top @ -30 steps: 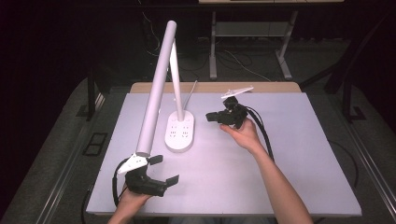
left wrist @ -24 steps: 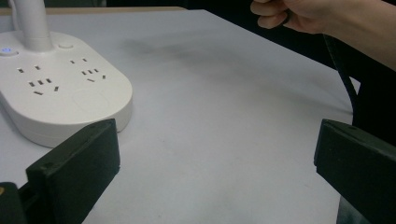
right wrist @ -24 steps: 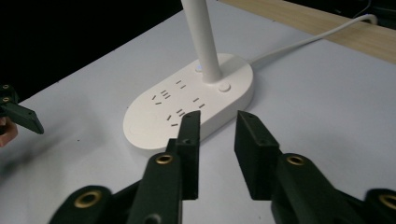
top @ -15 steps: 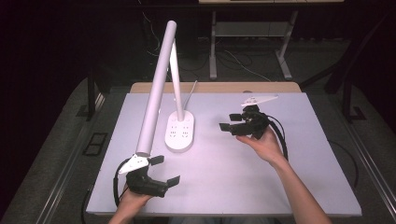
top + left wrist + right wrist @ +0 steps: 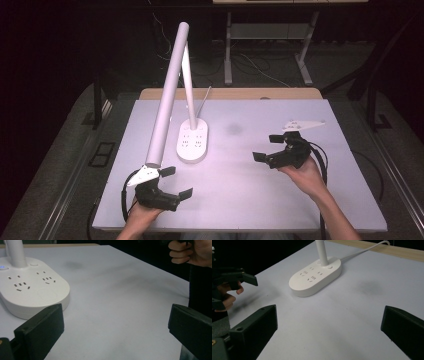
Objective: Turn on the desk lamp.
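Presently, our entries for this moment:

Lamp: we saw the desk lamp's white base (image 5: 192, 143) standing left of centre on the surface (image 5: 260, 200), its sockets facing up, its stem rising from the far end and the long tube head (image 5: 167, 97) slanting down toward the near-left corner.

Left gripper: we held the left gripper (image 5: 172, 184) at the near-left edge, jaws wide apart and empty, just under the tip of the tube head. In the left gripper view the base (image 5: 32, 293) lay close ahead on the left.

Right gripper: we held the right gripper (image 5: 274, 147) right of centre, jaws apart, nothing between them, well apart from the base. In the right gripper view the base (image 5: 315, 277) sat ahead with its cord (image 5: 364, 248) running to the far edge.

Risk, head: we judged that a careless lift of the left gripper could knock the tube tip and swing or tip the lamp.

Risk, base: we judged a one-sided push could slide it, dragging the cord.

Risk, sockets: we judged jaws closing on the smooth rounded base might slip off.
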Demonstrator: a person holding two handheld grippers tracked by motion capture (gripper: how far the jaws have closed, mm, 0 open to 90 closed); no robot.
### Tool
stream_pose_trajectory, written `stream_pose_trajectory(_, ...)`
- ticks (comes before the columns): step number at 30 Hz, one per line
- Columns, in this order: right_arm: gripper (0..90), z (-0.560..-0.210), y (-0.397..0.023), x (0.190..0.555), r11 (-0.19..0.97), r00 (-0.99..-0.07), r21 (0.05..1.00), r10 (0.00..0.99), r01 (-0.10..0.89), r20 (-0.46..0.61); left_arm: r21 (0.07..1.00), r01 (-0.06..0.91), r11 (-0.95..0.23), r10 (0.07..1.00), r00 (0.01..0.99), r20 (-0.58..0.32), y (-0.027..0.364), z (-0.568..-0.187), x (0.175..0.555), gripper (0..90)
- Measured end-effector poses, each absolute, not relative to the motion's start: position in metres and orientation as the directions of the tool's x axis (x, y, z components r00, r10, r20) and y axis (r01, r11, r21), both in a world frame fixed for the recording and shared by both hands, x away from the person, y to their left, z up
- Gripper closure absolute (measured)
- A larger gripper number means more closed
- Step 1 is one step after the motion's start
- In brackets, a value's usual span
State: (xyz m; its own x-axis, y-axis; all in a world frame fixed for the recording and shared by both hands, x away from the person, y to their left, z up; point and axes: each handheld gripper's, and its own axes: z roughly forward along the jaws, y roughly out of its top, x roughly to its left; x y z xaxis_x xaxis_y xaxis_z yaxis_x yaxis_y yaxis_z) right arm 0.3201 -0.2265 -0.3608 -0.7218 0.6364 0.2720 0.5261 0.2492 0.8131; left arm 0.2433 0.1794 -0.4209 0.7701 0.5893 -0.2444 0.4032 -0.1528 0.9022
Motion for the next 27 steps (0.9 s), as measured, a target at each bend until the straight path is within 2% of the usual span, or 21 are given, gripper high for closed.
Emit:
stream_pose_trajectory(17,0.3,-0.385,-0.278,0.263,0.178,-0.662,0.826,0.696,0.535,0.279,0.9,0.406,-0.159,0.594,0.768,-0.241,0.179,-0.421,0.243,0.0)
stream_pose_trajectory(27,0.3,-0.406,-0.29,0.242,0.145,-0.629,0.815,0.714,0.561,0.306,0.9,0.406,-0.161,0.594,0.767,-0.24,0.178,-0.422,0.244,0.0)
